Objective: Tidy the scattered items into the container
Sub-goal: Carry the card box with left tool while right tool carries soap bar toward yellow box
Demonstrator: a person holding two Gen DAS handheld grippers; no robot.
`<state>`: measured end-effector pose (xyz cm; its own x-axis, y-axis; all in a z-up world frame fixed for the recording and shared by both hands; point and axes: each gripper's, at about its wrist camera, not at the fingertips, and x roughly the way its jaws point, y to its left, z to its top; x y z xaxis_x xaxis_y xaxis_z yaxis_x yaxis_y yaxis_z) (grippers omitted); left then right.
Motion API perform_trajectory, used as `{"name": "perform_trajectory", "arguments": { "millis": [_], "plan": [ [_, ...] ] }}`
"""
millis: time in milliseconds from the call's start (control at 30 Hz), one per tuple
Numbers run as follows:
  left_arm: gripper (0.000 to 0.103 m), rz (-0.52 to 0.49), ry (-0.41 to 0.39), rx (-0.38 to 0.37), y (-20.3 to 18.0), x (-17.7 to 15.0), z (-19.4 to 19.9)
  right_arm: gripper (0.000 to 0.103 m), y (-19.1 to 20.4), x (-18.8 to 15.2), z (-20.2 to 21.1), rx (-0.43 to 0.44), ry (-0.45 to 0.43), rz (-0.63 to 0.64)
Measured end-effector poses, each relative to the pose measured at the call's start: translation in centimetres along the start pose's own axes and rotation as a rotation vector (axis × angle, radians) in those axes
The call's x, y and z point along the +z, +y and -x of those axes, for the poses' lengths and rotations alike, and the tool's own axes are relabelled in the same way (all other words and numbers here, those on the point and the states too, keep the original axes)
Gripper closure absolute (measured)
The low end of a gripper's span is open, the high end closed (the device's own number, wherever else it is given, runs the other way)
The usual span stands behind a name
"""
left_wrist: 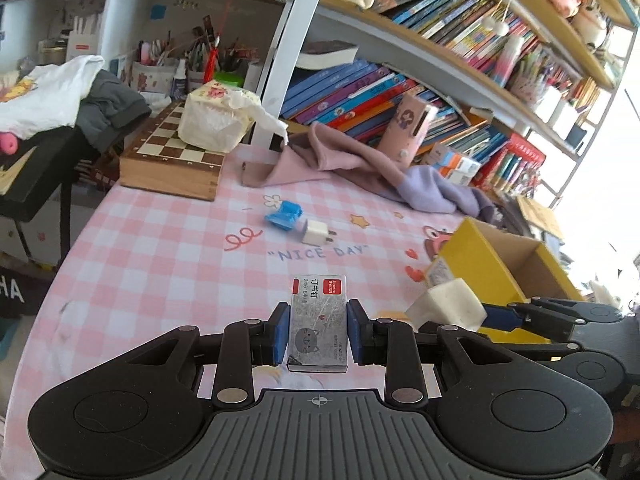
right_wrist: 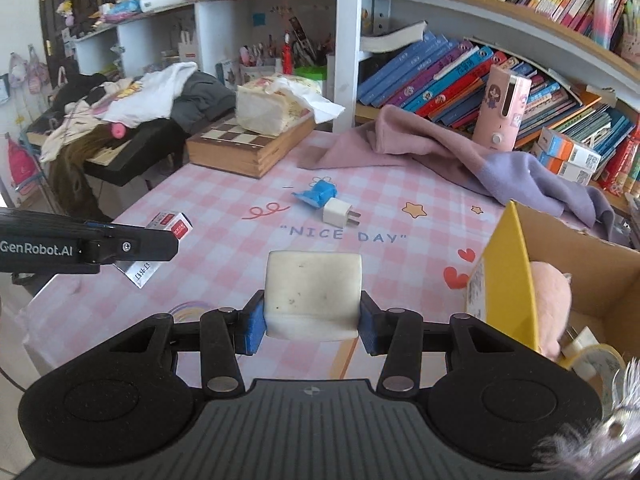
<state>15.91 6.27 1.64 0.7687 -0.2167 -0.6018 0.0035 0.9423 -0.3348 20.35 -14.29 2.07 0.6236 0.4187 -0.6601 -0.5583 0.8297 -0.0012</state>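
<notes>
My left gripper [left_wrist: 319,330] is shut on a small silver staple box with a red label [left_wrist: 319,320], held above the pink checked tablecloth [left_wrist: 160,264]; the same staple box [right_wrist: 168,228] and left gripper [right_wrist: 176,246] show at the left of the right wrist view. My right gripper [right_wrist: 313,316] is shut on a white foam block [right_wrist: 313,292], also seen in the left wrist view as a white foam block [left_wrist: 446,306]. A yellow cardboard box [right_wrist: 516,276] stands open at the right, with a pink plush [right_wrist: 550,300] and a tape roll [right_wrist: 596,360] inside. A blue clip [right_wrist: 316,194] and a white charger plug [right_wrist: 338,212] lie mid-table.
A pink and lilac cloth [right_wrist: 460,152] lies across the table's far side. A wooden chessboard box [right_wrist: 250,148] with a tissue pack [right_wrist: 268,112] stands at the far left. A pink tumbler [right_wrist: 504,108] leans by the bookshelves [right_wrist: 460,76]. Clothes are piled on a dark stand [right_wrist: 132,152].
</notes>
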Motion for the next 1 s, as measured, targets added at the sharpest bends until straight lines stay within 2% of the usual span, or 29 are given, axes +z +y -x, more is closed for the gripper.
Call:
{"name": "perform_trajectory", "arguments": {
  "millis": [200, 433, 633, 1000],
  "plan": [
    [0.075, 0.033, 0.012, -0.025, -1.4, -2.6, 4.1, 0.06, 1.4, -2.5, 3.9, 0.042, 0.011, -0.008],
    [0.075, 0.099, 0.008, -0.008, -2.0, -5.7, 7.7, 0.06, 2.6, -5.6, 7.5, 0.068, 0.032, -0.026],
    [0.075, 0.138, 0.052, -0.055, -3.1, -8.5, 9.2, 0.06, 3.2, -7.3, 10.0, 0.071, 0.017, -0.045],
    [0.075, 0.109, 0.099, -0.126, -5.7, -11.3, 10.3, 0.06, 2.2, -11.6, 13.3, 0.014, 0.072, -0.149]
  ]
}}
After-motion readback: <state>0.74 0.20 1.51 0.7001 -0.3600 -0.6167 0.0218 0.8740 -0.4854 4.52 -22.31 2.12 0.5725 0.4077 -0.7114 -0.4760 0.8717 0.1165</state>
